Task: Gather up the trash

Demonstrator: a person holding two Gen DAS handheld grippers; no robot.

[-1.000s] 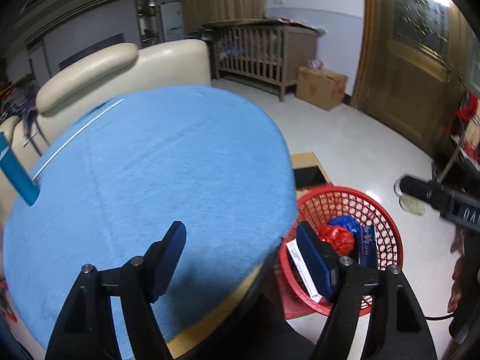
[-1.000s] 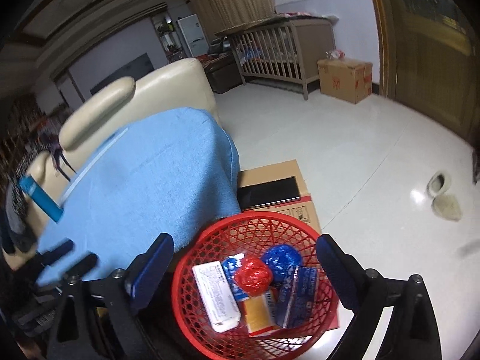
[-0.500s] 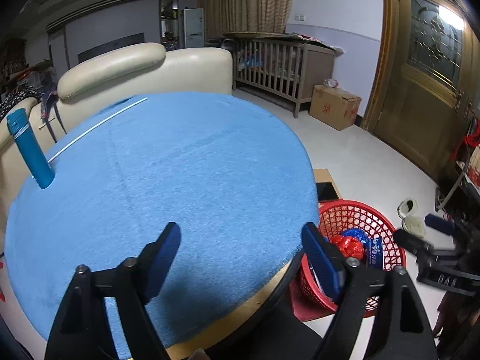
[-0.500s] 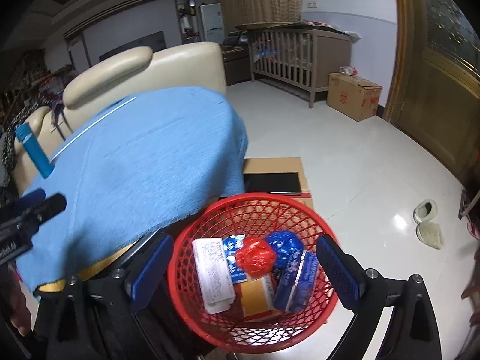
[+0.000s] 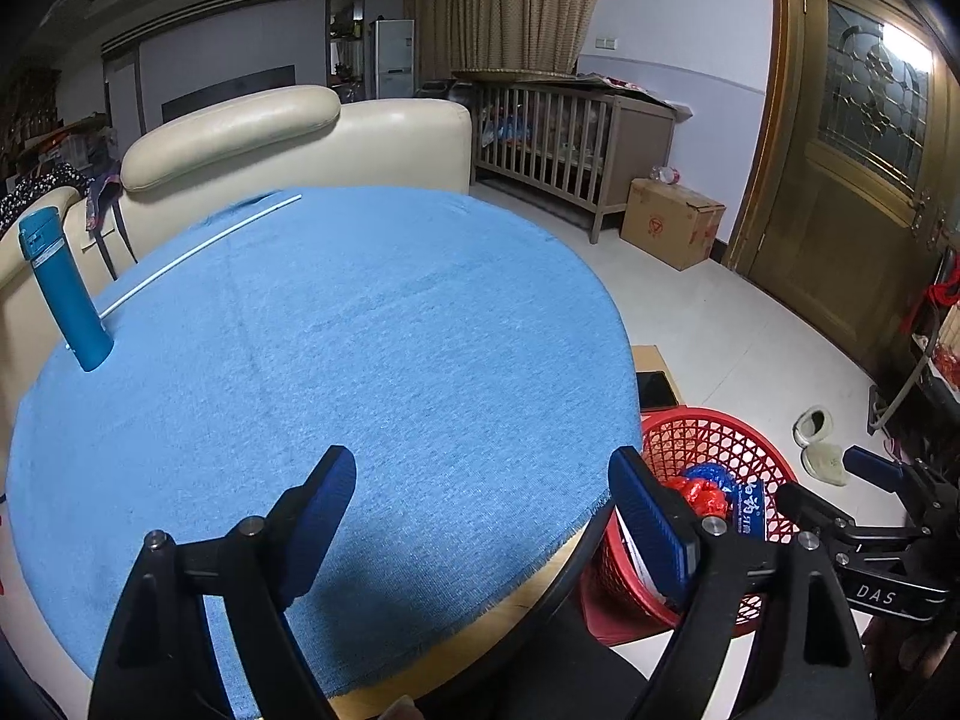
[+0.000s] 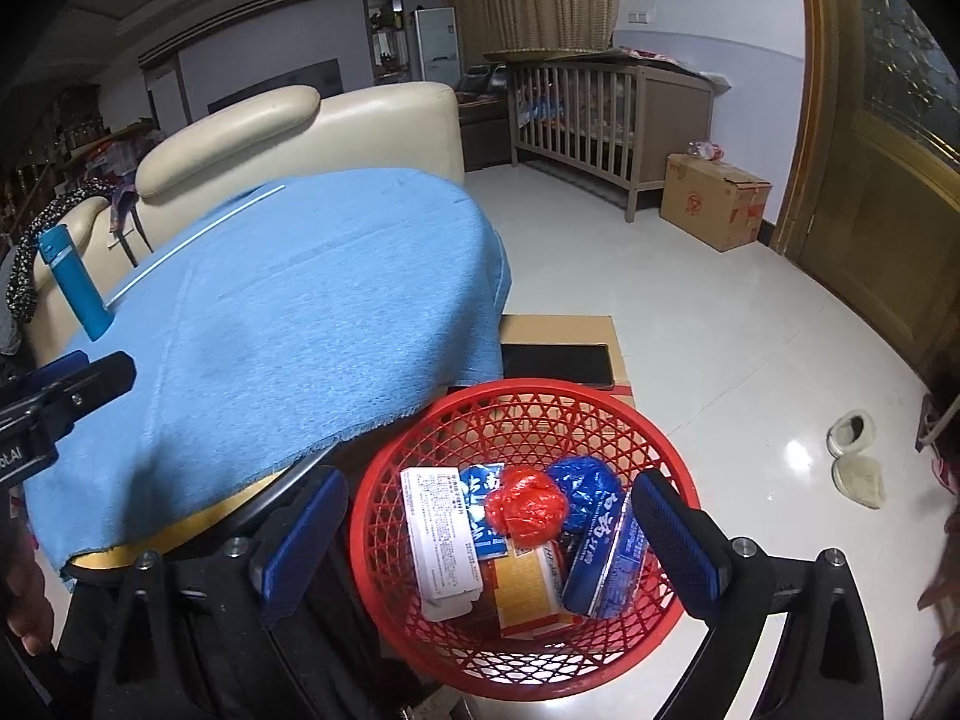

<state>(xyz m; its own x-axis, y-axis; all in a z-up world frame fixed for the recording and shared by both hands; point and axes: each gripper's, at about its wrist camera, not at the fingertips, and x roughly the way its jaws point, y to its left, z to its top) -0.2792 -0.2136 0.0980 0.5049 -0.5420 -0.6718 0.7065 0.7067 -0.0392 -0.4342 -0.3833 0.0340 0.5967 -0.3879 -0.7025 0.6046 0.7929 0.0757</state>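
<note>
Trash [image 6: 525, 510] heaped in red basket [image 6: 666, 456] on floor beside table [image 5: 336, 360]. Left gripper [image 5: 480, 501] jaws just widened, empty; right gripper [image 6: 489, 525] jaws apart, empty, above basket. Risk: low swing tips basket.

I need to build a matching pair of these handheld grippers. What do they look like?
Both the left gripper and the right gripper have black angular linkage arms with silver pivot screws and flat, ribbed blue finger pads. White lettering "DAS" marks the right gripper's black body. No cables are visible.
</note>
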